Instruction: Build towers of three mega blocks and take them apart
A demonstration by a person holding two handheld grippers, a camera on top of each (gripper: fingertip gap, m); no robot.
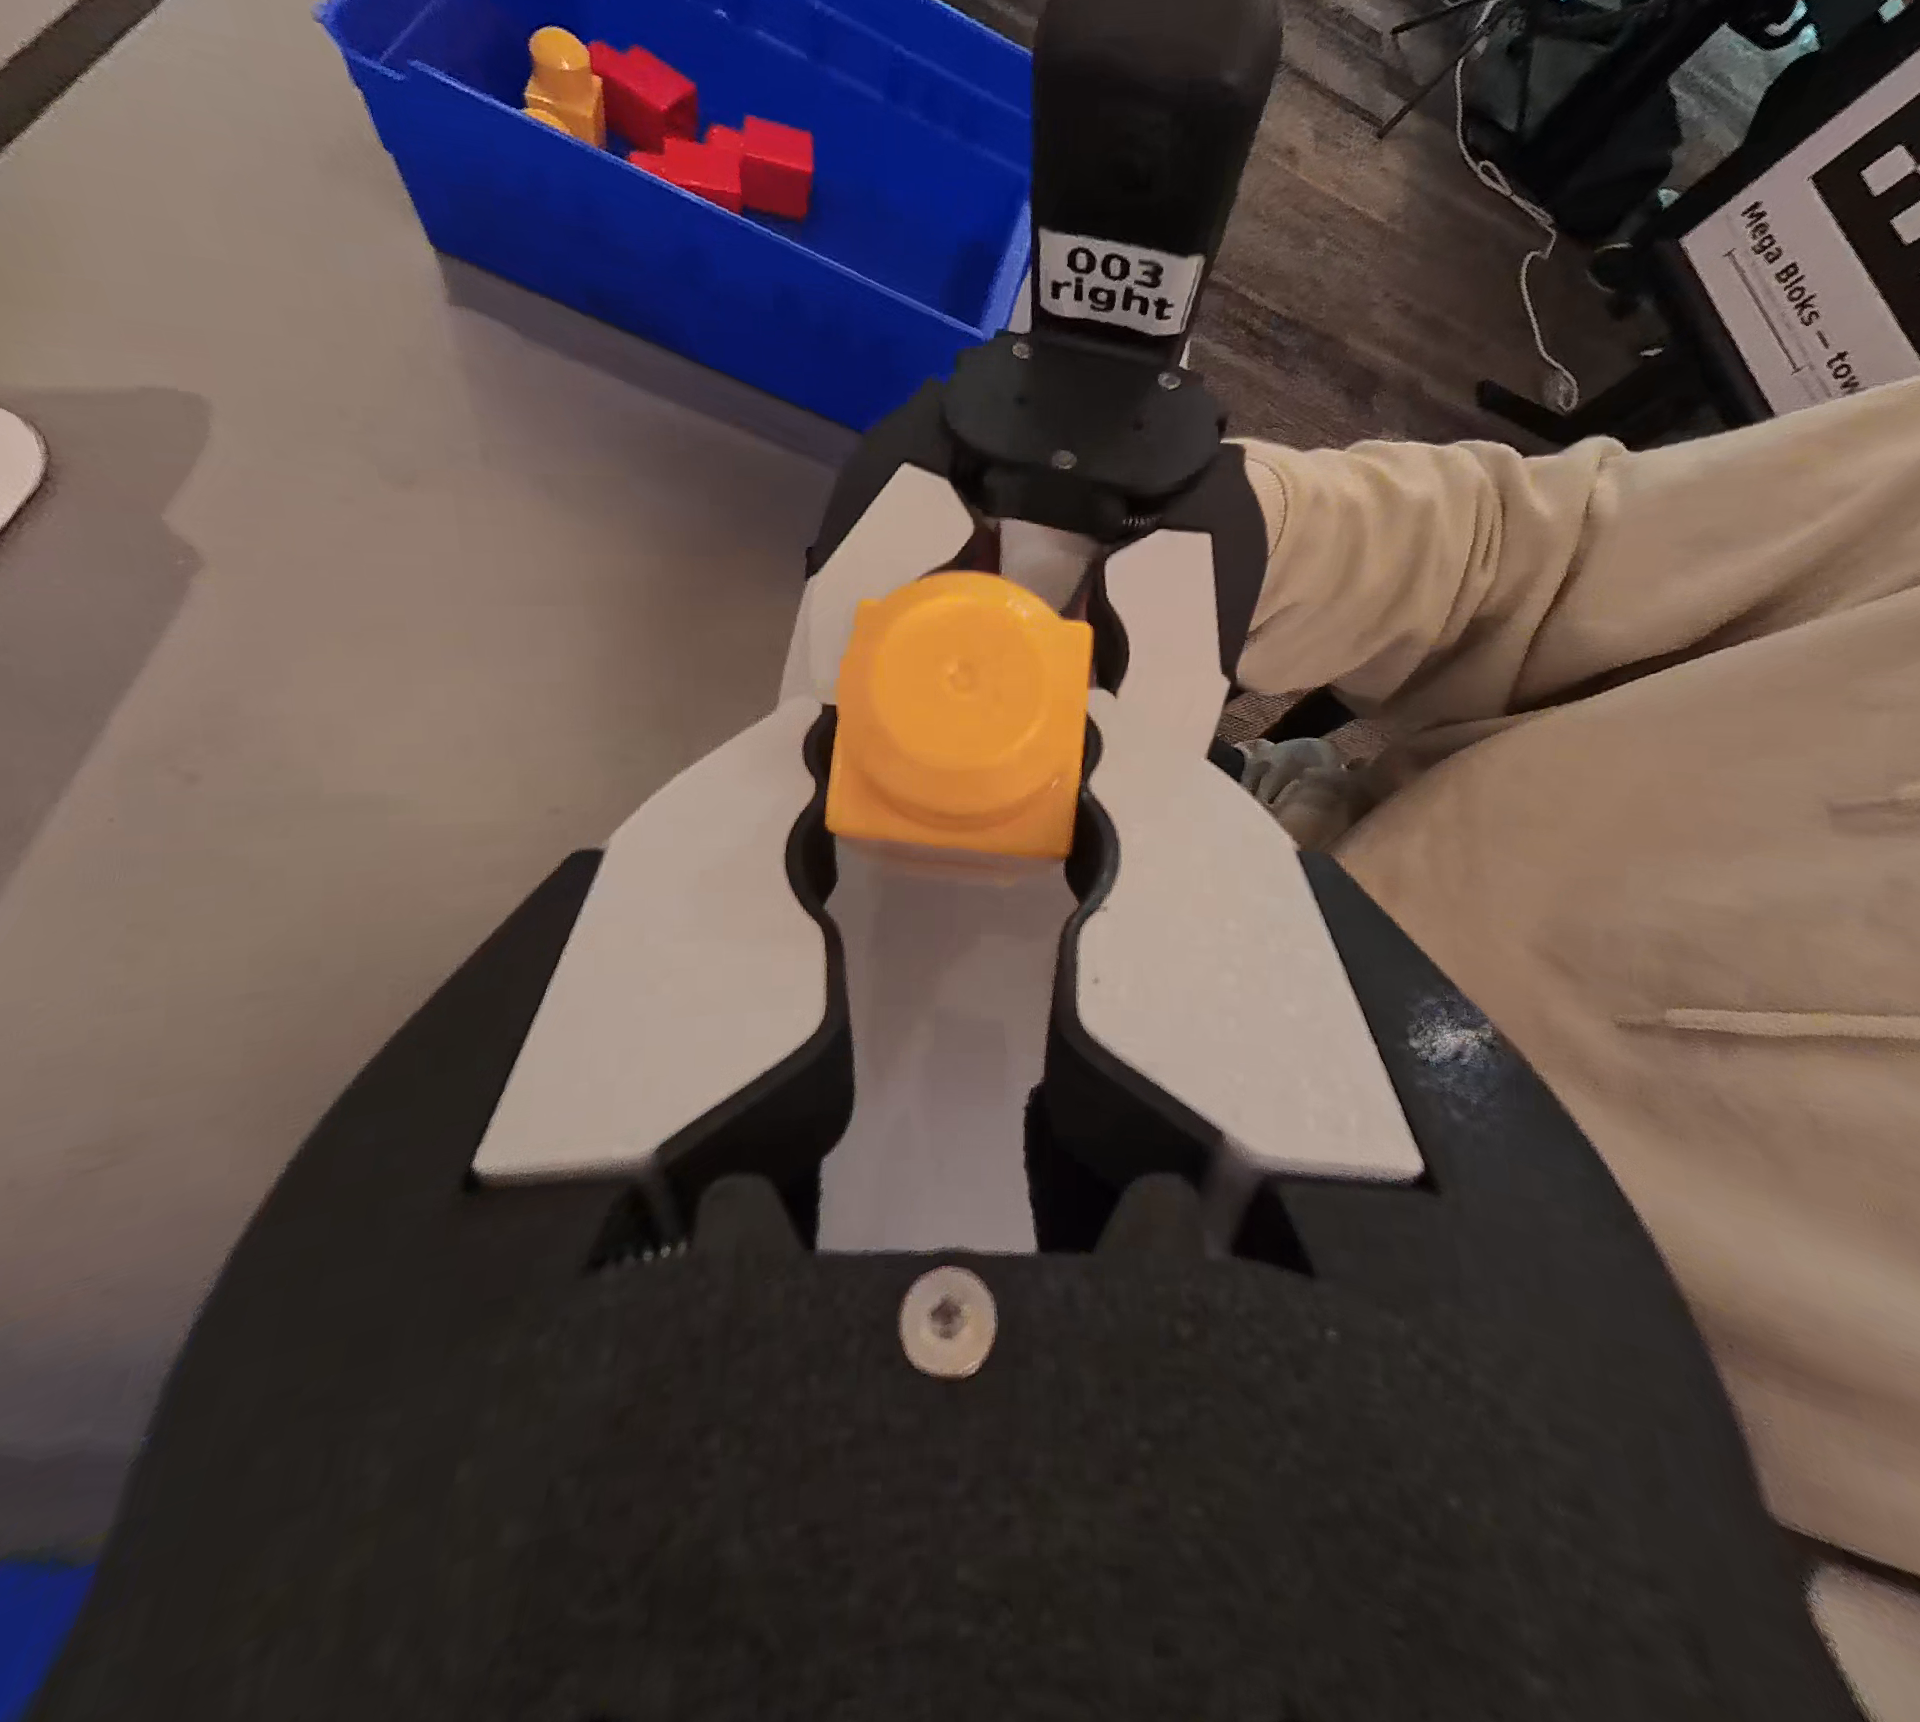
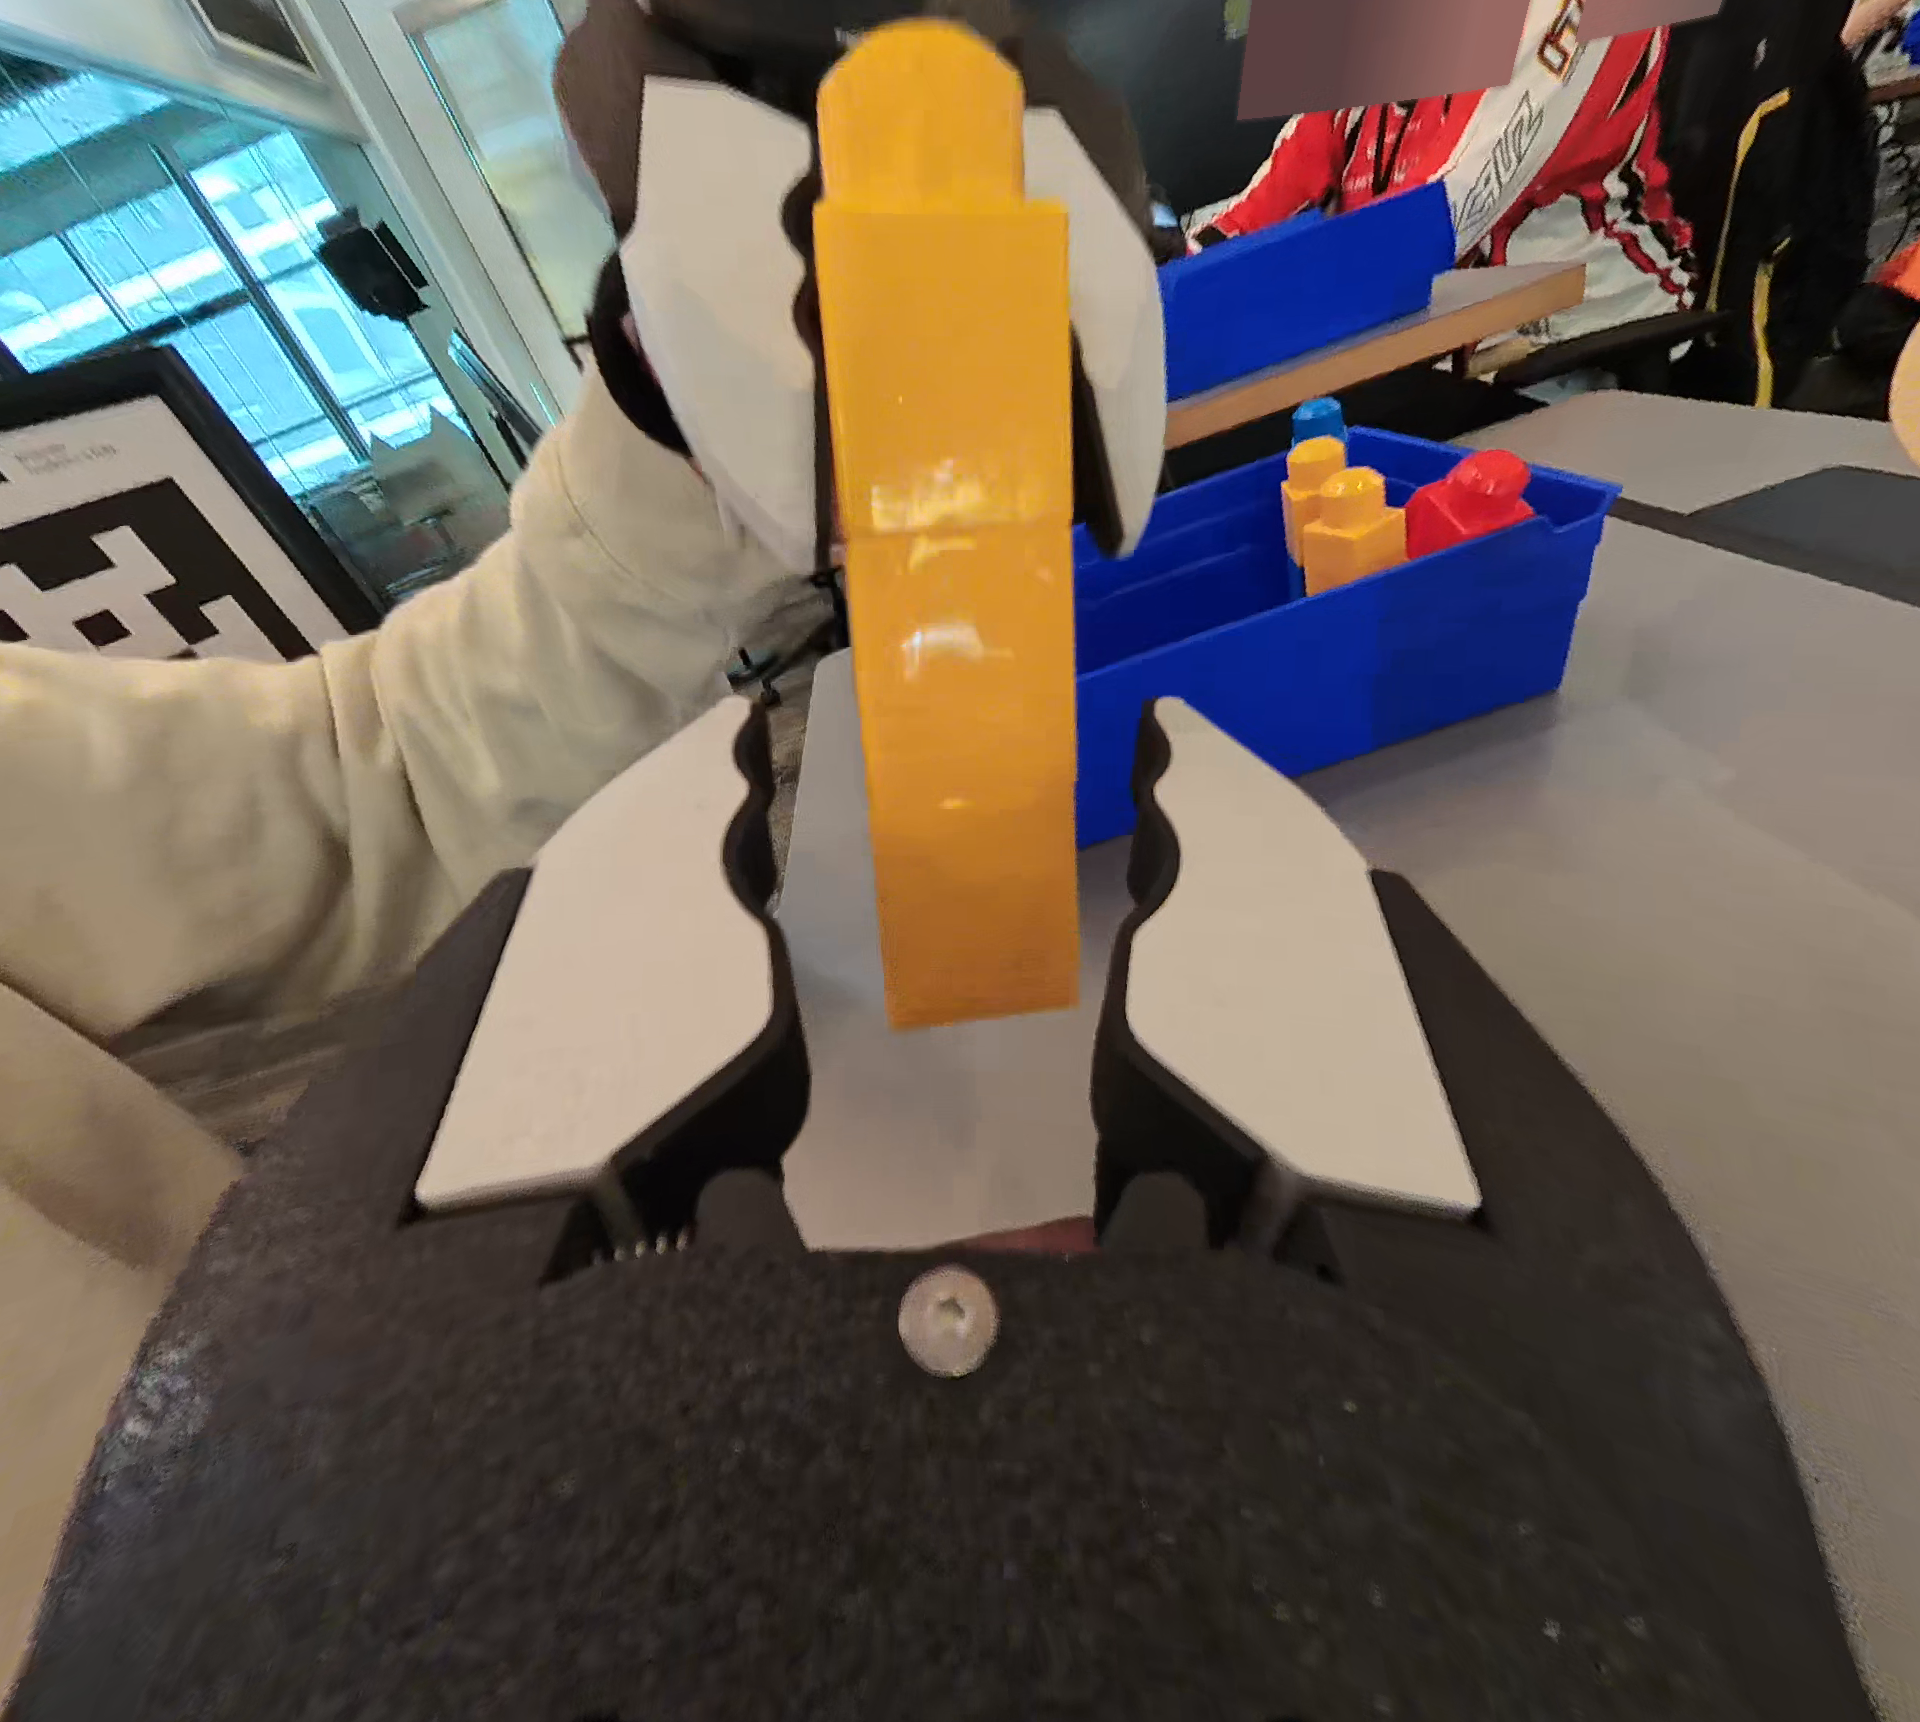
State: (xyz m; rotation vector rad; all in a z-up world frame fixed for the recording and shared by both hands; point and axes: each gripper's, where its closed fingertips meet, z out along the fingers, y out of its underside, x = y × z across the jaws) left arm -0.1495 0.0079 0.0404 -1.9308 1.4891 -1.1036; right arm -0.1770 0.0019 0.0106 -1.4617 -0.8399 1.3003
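Tower of yellow mega blocks point(image 2: 961, 592) held in the air above the desk point(image 2: 1558, 893), seen from both wrist views. The left gripper point(image 1: 956, 737) has its fingers point(image 1: 727, 841) clamped on the top block, just under the round stud. The right gripper point(image 2: 951, 799) has its fingers point(image 2: 1226, 799) apart, with a clear gap between each pad and the lower part of the tower. The tower looks to be complete, so the step in hand is judged to be either the end of building or the start of taking apart. The next move calls for the right fingers to close squarely on the bottom block, then pull straight along the tower's axis. The blocks are glossy, square-sided and seated flush. Spare yellow and red blocks point(image 1: 717, 134) lie in the blue bin point(image 1: 727, 301)
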